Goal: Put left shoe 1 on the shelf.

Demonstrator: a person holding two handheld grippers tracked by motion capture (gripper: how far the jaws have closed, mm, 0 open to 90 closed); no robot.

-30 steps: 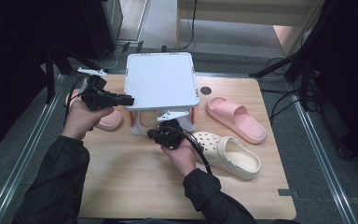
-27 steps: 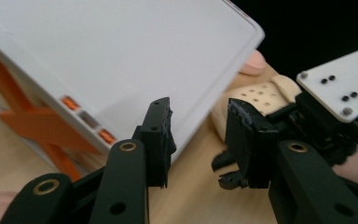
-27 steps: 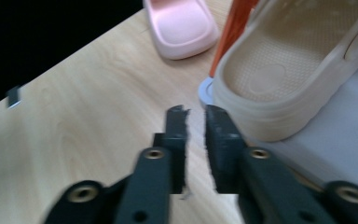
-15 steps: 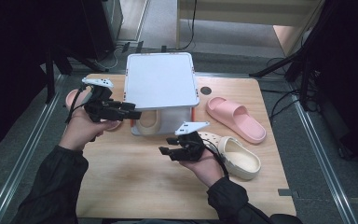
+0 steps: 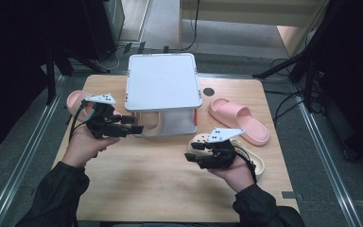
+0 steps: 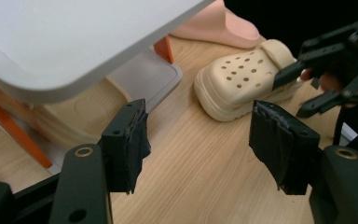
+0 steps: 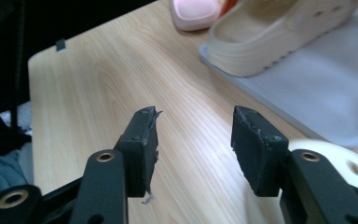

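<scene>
The wooden desk (image 5: 156, 189) carries a white two-level rack (image 5: 163, 80) at its far middle. One cream clog (image 6: 74, 116) lies on the rack's lower shelf, under the top board. Its mate, the second cream clog (image 6: 237, 84), lies on the desk toward the right edge, with a pink slide (image 5: 238, 118) behind it.

The left gripper (image 5: 136, 125) hangs at the rack's front left, and its jaws have just been opening, wide, with nothing between them. The right gripper (image 5: 191, 151) is just beside the second clog; its jaws have also just been opening and are empty.

Risks, as I judge them:
- a pinch on the soft heel strap could let the clog swing and drop
- a high carry could knock the toe against the top board, shoving the rack or nudging the shelved clog out
</scene>
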